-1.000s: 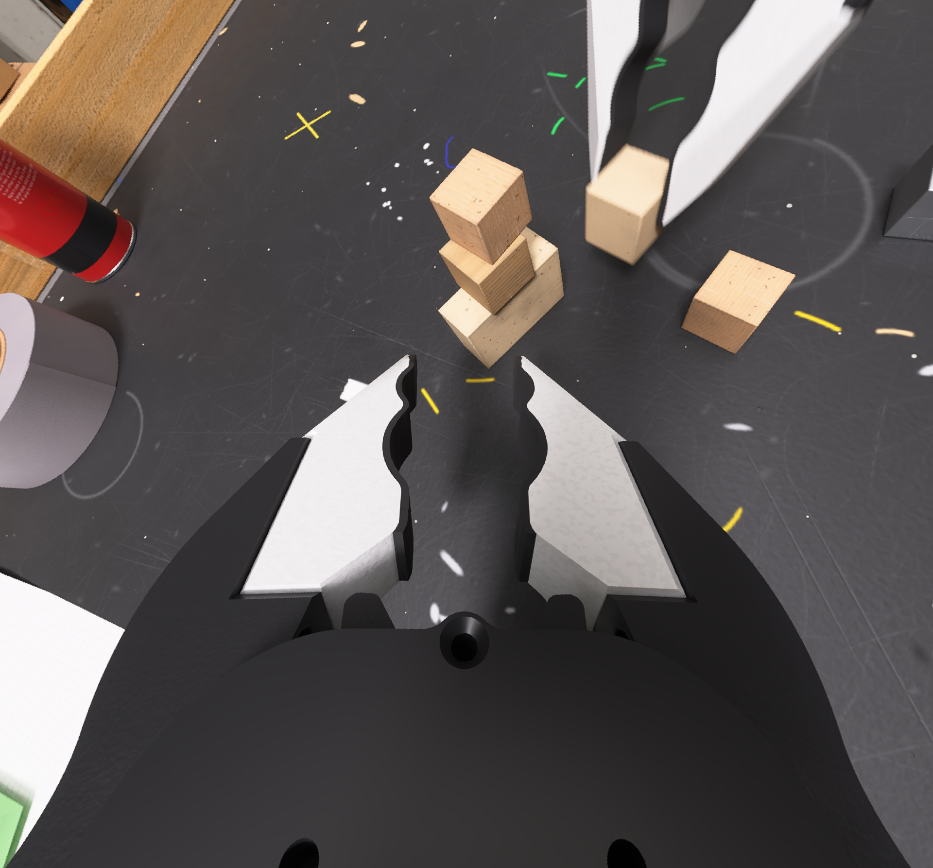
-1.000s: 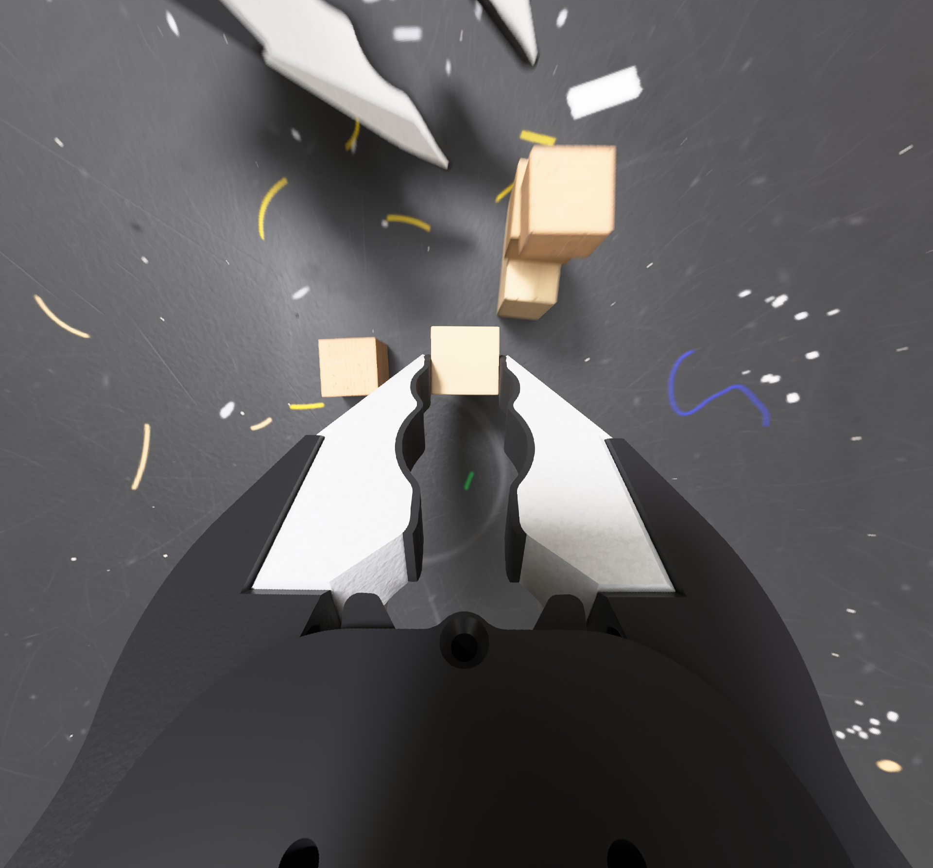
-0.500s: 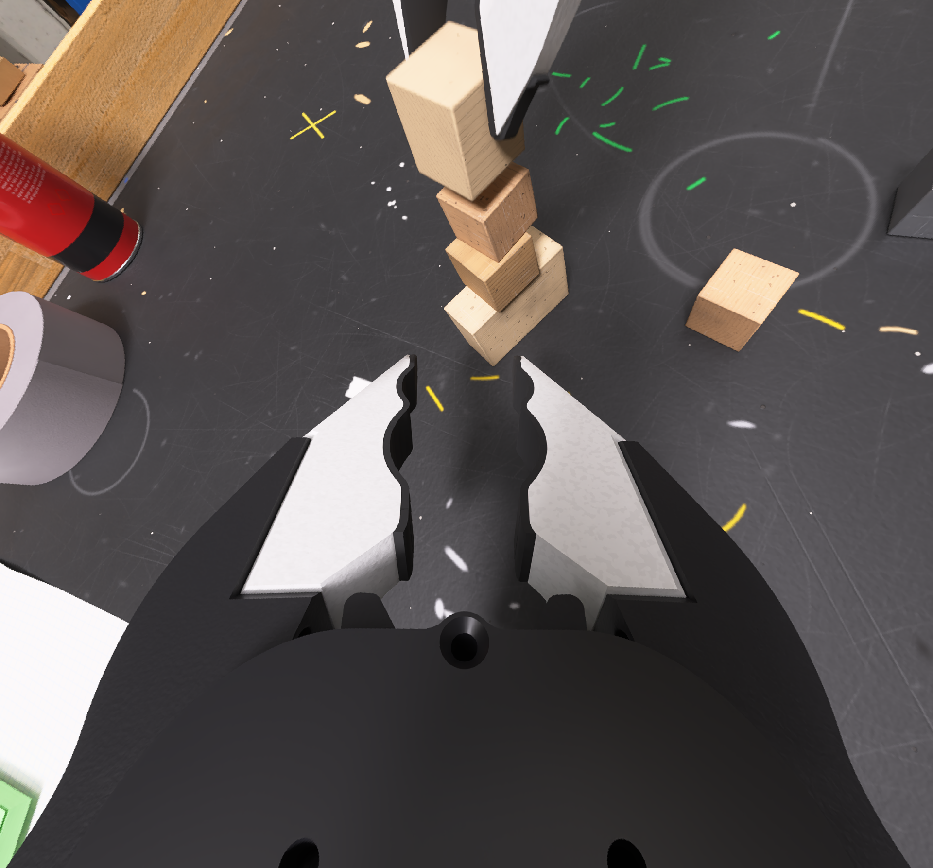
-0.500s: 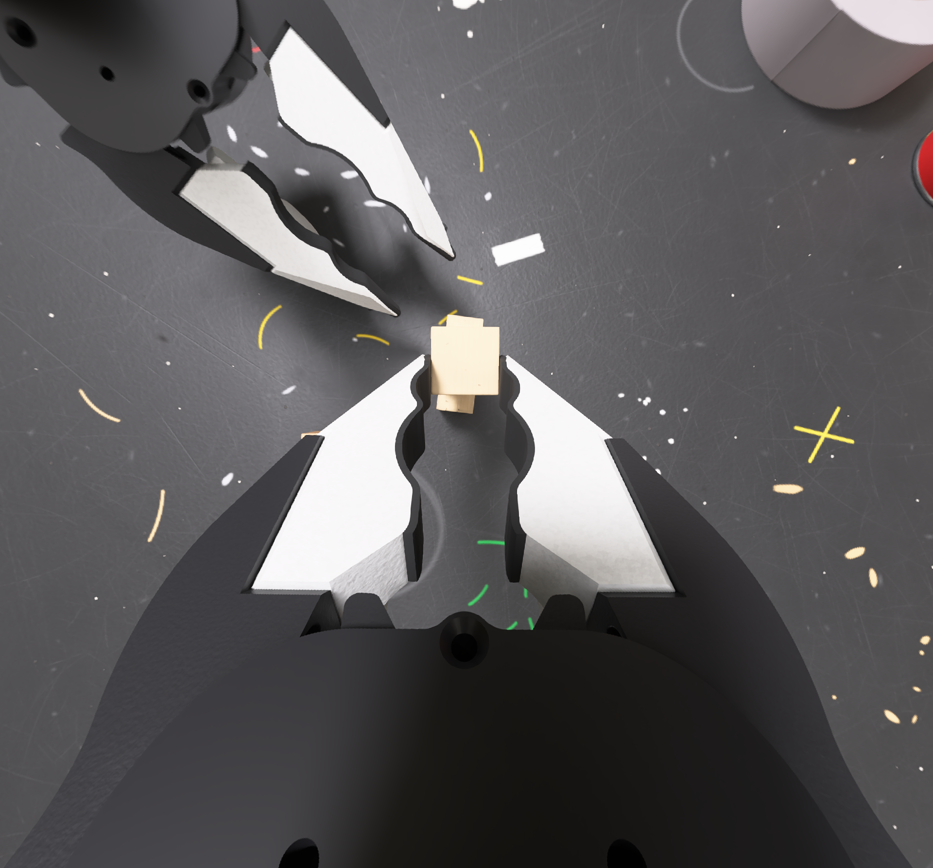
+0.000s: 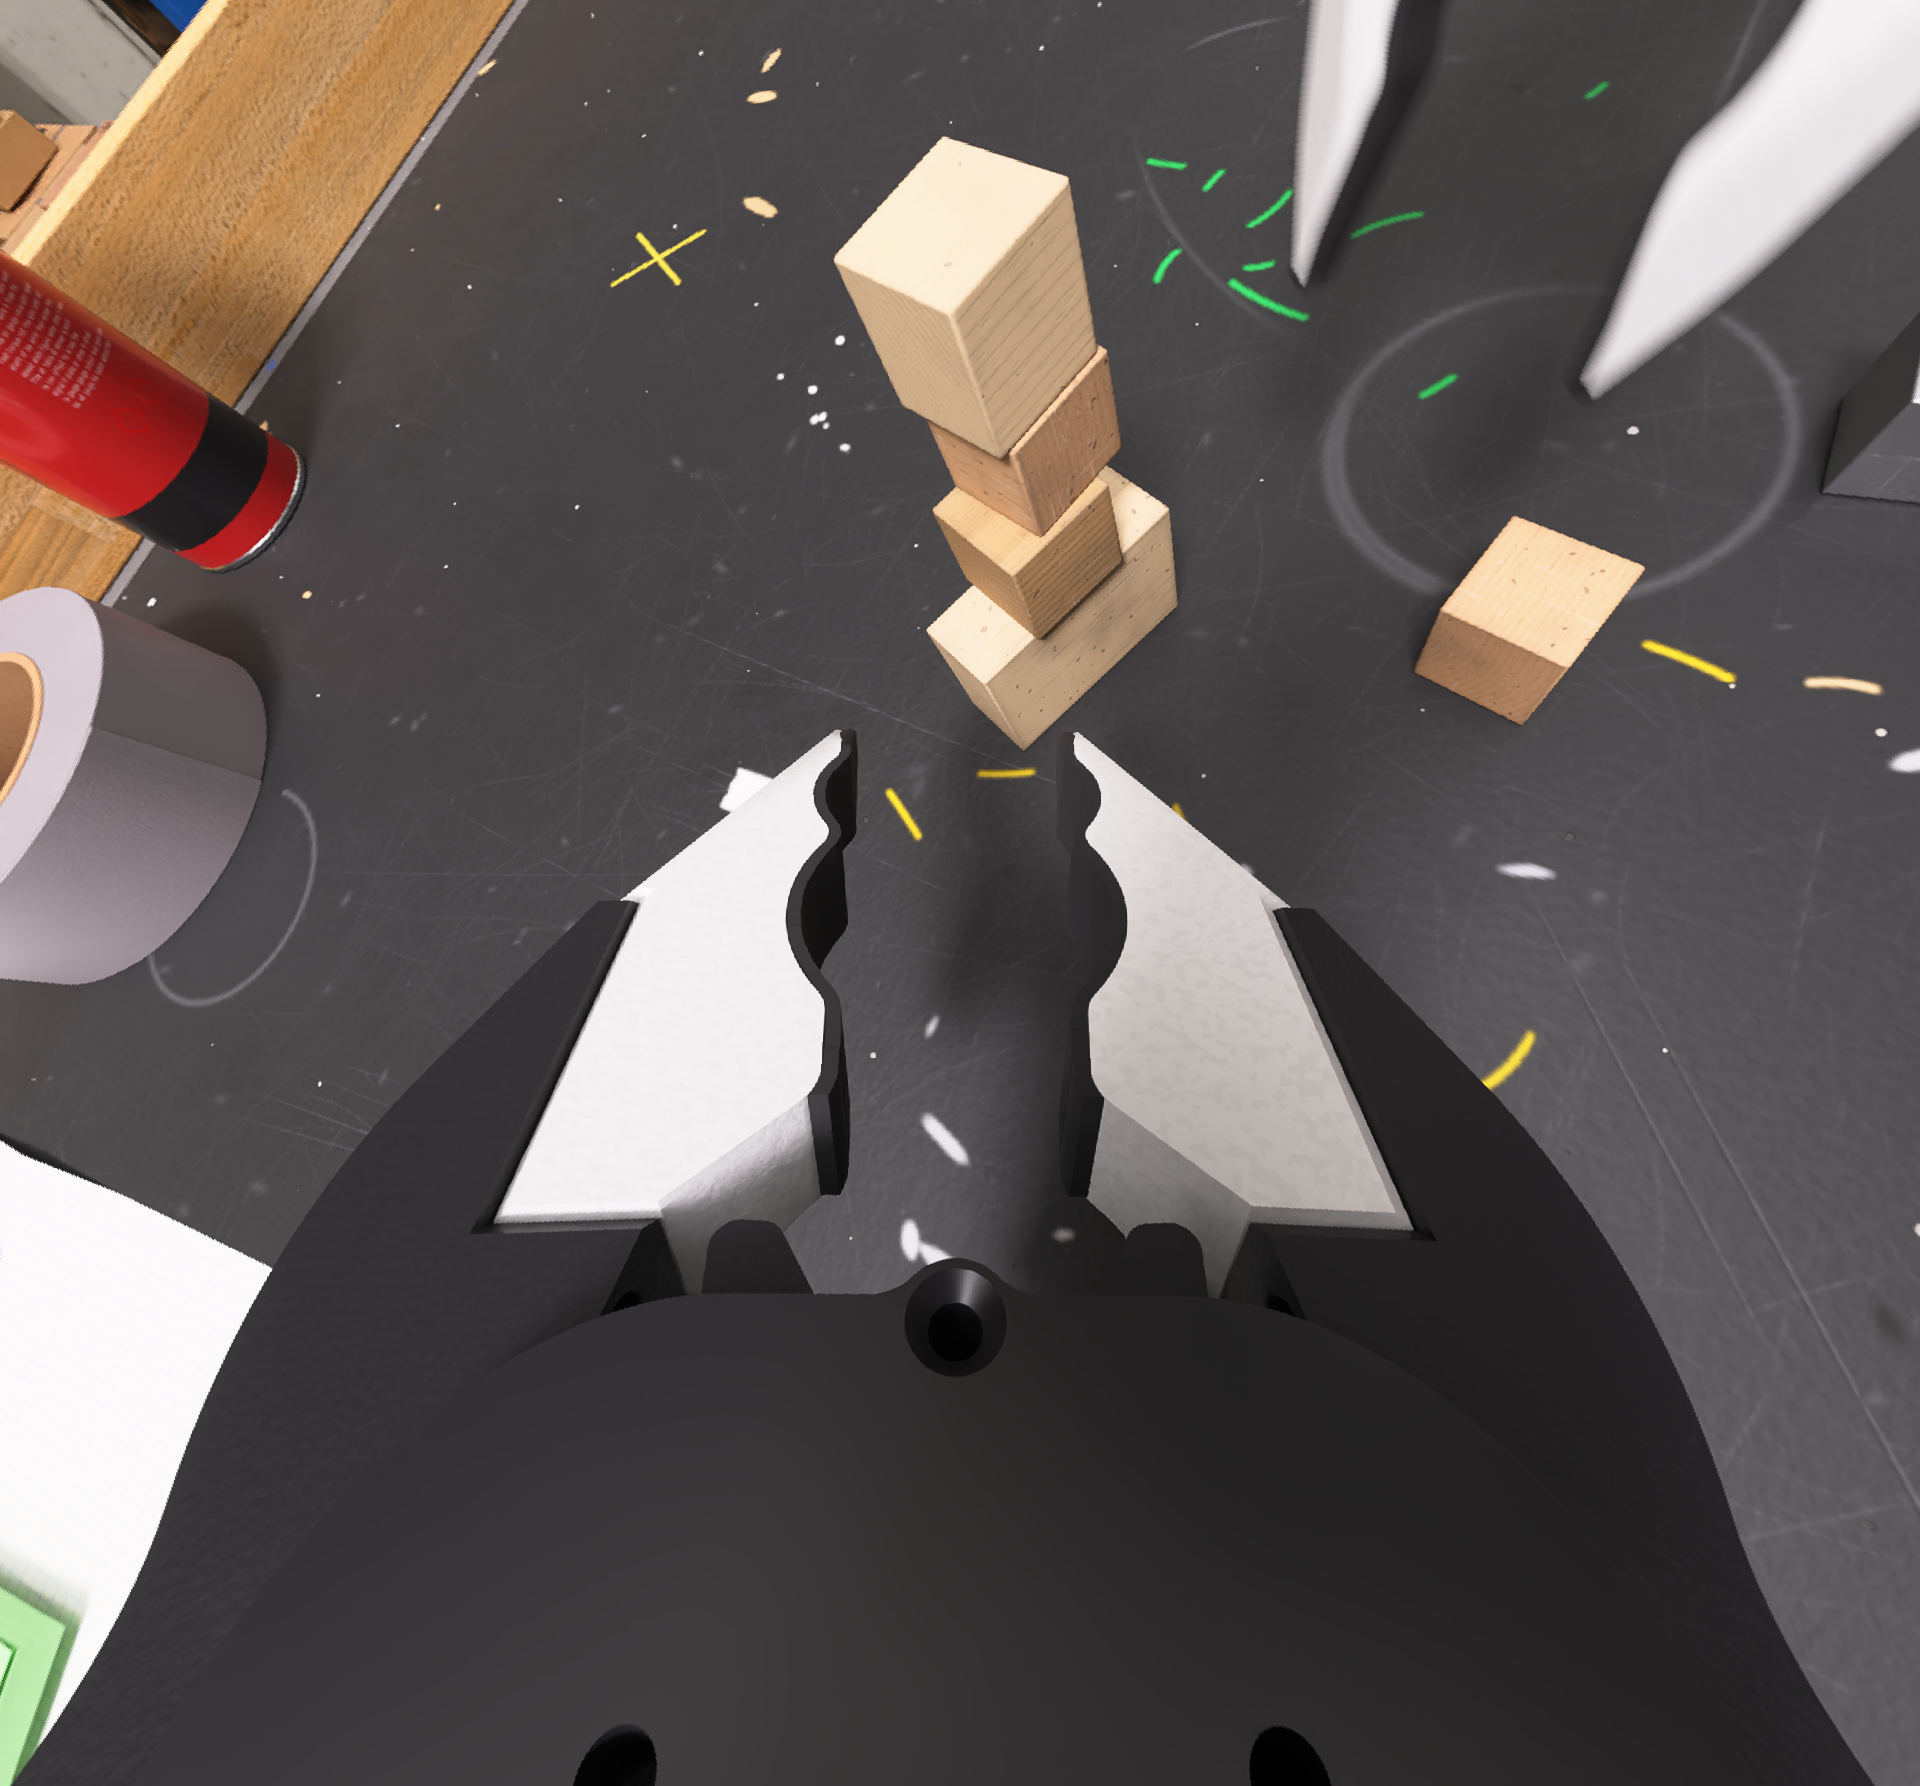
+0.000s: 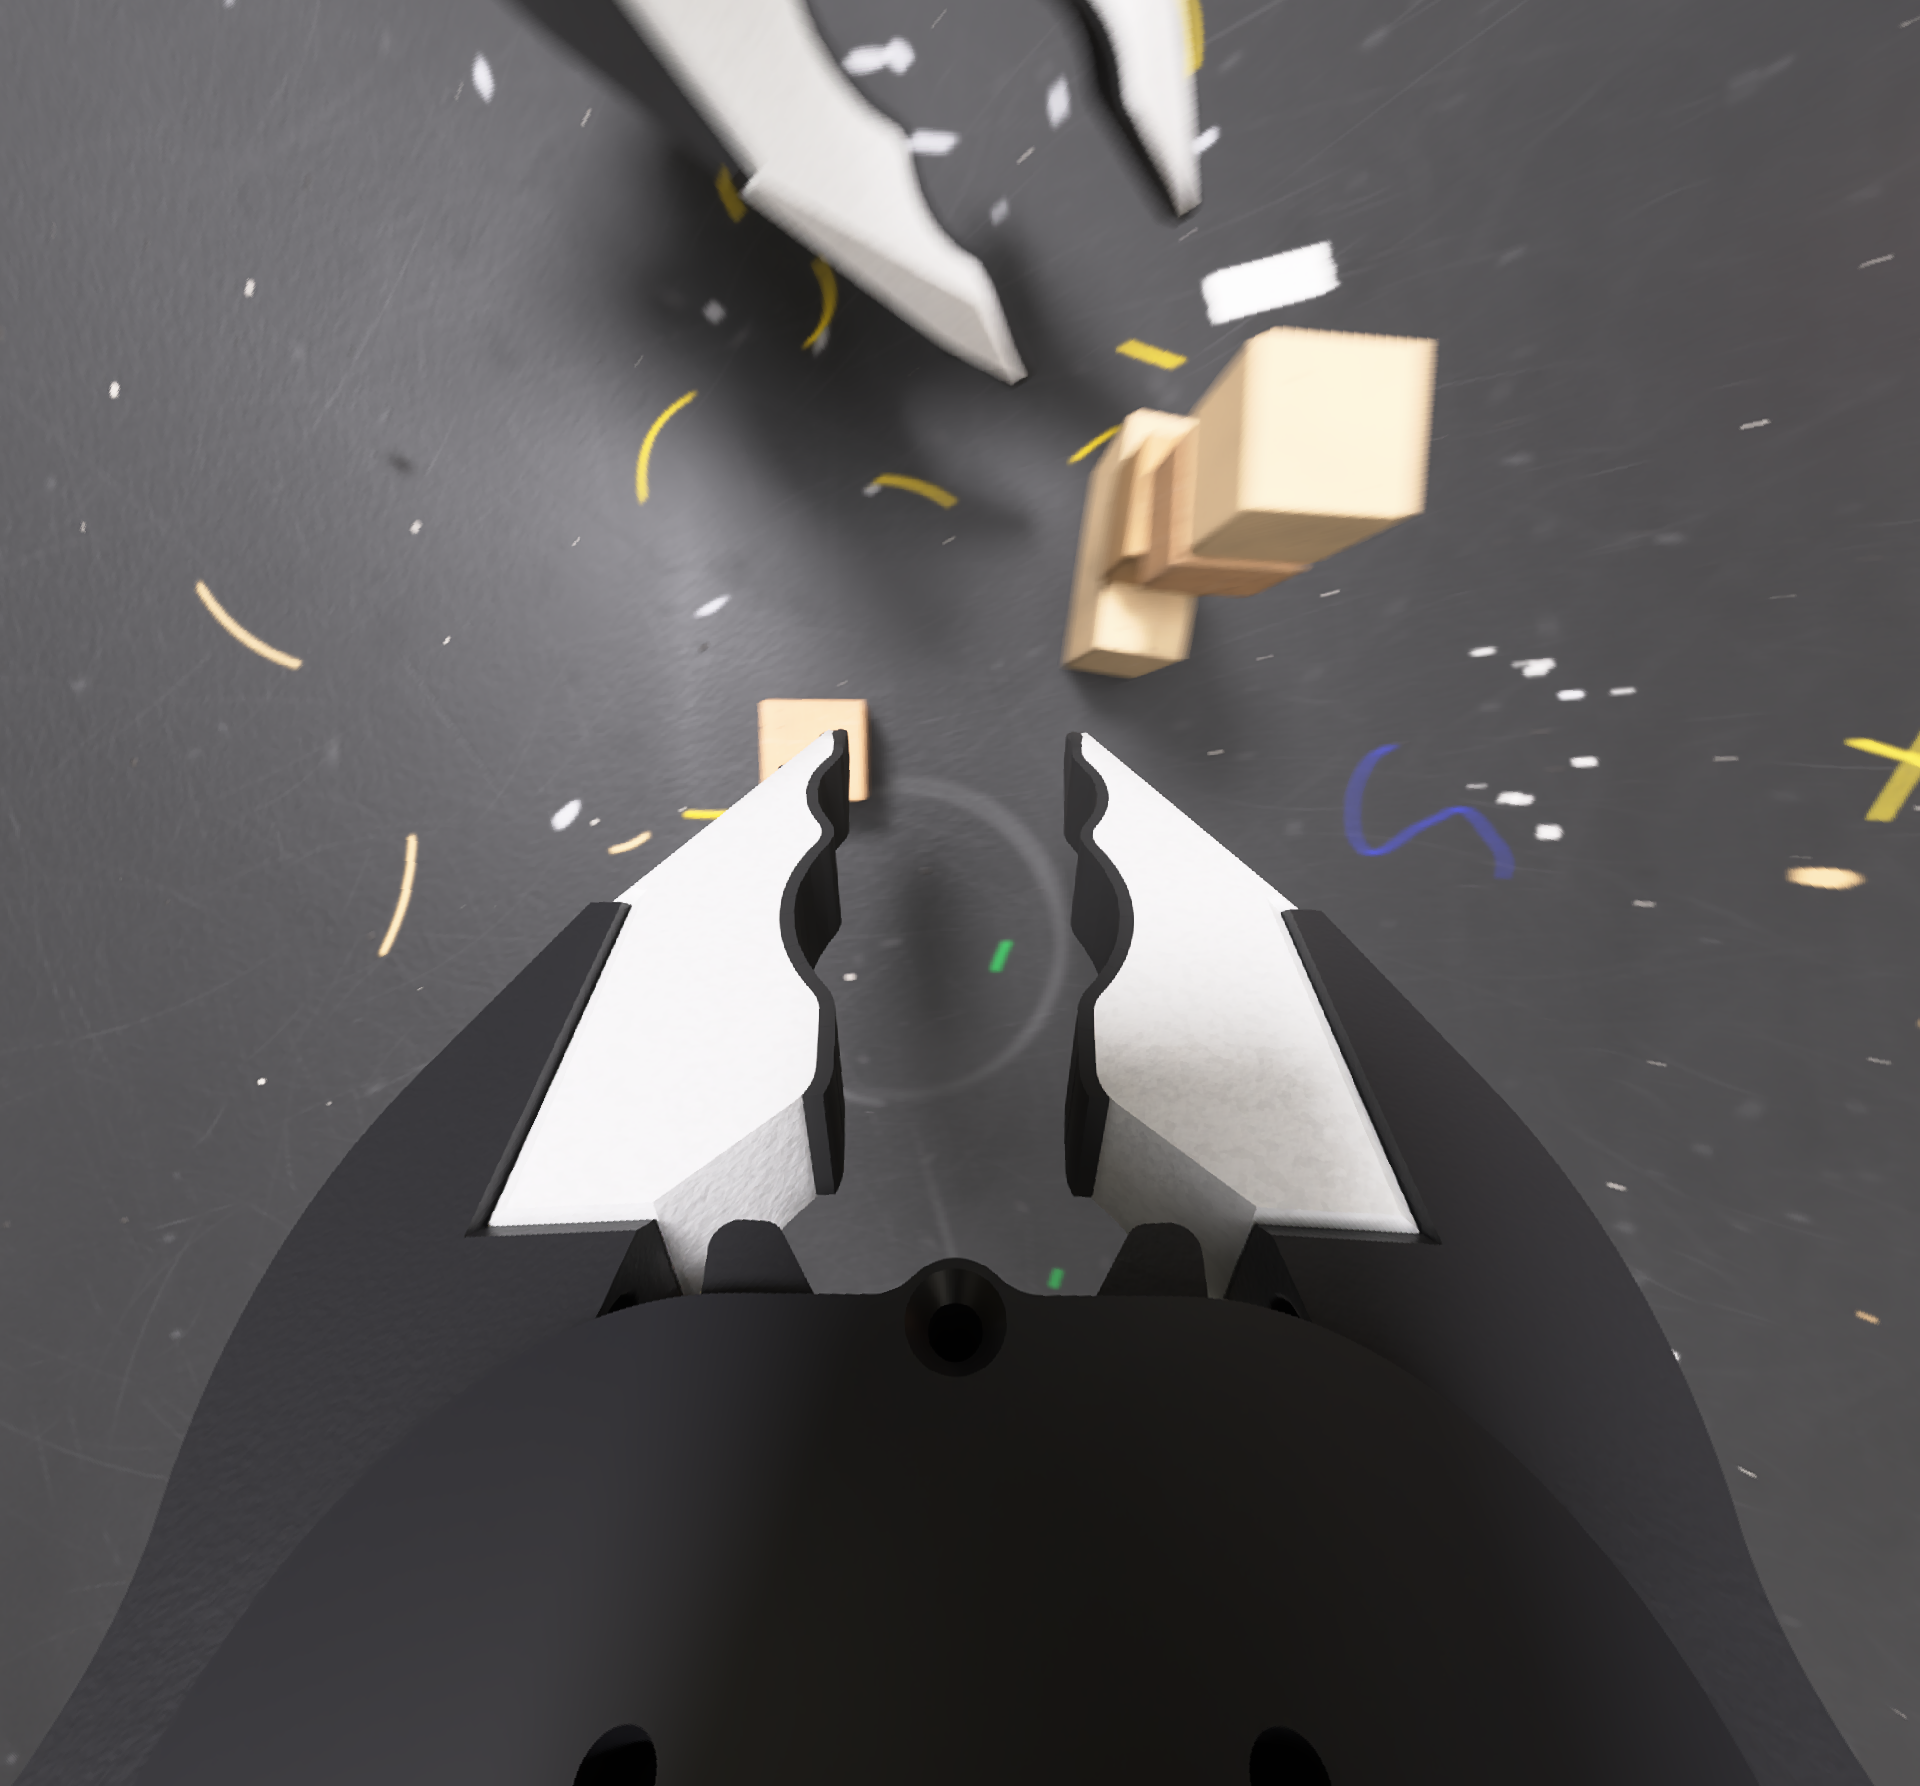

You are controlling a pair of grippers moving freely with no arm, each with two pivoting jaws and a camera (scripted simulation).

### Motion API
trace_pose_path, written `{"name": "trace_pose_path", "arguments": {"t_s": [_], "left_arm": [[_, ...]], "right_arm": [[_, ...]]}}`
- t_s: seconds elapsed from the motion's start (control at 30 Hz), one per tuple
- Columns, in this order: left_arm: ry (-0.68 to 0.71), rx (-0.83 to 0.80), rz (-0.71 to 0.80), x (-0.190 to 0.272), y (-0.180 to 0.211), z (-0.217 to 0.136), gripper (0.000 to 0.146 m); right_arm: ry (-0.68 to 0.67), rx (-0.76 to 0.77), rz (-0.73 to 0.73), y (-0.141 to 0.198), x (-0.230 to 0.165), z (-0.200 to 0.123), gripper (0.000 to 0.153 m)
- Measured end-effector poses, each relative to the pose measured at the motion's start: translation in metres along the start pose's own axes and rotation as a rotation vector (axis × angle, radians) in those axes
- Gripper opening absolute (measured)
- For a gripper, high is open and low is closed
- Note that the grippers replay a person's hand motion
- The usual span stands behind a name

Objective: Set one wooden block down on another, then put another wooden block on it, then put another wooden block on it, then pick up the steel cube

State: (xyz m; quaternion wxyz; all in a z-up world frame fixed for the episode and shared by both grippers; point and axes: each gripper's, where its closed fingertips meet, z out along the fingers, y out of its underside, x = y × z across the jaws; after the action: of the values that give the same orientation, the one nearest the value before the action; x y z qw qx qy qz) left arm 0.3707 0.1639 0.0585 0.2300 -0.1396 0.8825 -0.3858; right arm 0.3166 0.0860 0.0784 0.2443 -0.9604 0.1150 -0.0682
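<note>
A stack of four wooden blocks [image 5: 1039, 489] stands on the dark mat just ahead of my left gripper [image 5: 956, 749], which is open and empty. The pale top block [image 5: 977, 292] sits free on the stack. My right gripper [image 6: 956, 749] is open and empty; in the left wrist view it [image 5: 1444, 334] hovers right of the stack. The stack also shows in the right wrist view [image 6: 1247, 489]. A loose wooden block [image 5: 1527, 614] lies to the right, and is partly hidden by my right finger [image 6: 800, 734]. A dark grey cube [image 5: 1881, 427] is cut off at the right edge.
A red can [image 5: 145, 448] and a grey tape roll [image 5: 114, 780] lie at the left beside a wooden plank [image 5: 260, 74]. White paper [image 5: 83, 1373] sits at the lower left. The left gripper [image 6: 1099, 292] shows at the top of the right wrist view.
My right gripper set the pale block on top of the stack, opened, and moved away to the right of it. The left gripper has stayed put and open.
</note>
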Motion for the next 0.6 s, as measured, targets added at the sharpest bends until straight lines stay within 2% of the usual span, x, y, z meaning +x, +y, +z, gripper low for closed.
{"name": "trace_pose_path", "arguments": {"t_s": [0.17,0.3,0.4,0.6], "left_arm": [[-0.001,0.0,0.004,0.002,-0.001,0.0,0.038],[-0.005,0.004,0.0,0.001,-0.001,-0.002,0.038],[-0.004,0.004,0.001,0.0,-0.001,-0.002,0.038],[-0.006,0.005,-0.002,-0.001,-0.001,-0.003,0.038]], "right_arm": [[-0.068,-0.053,0.013,0.026,-0.032,0.04,0.044],[-0.097,-0.033,0.041,0.028,-0.036,0.051,0.026],[-0.072,0.003,0.043,0.019,-0.027,0.038,0.026],[0.007,0.139,0.032,-0.03,0.013,-0.026,0.026]]}}
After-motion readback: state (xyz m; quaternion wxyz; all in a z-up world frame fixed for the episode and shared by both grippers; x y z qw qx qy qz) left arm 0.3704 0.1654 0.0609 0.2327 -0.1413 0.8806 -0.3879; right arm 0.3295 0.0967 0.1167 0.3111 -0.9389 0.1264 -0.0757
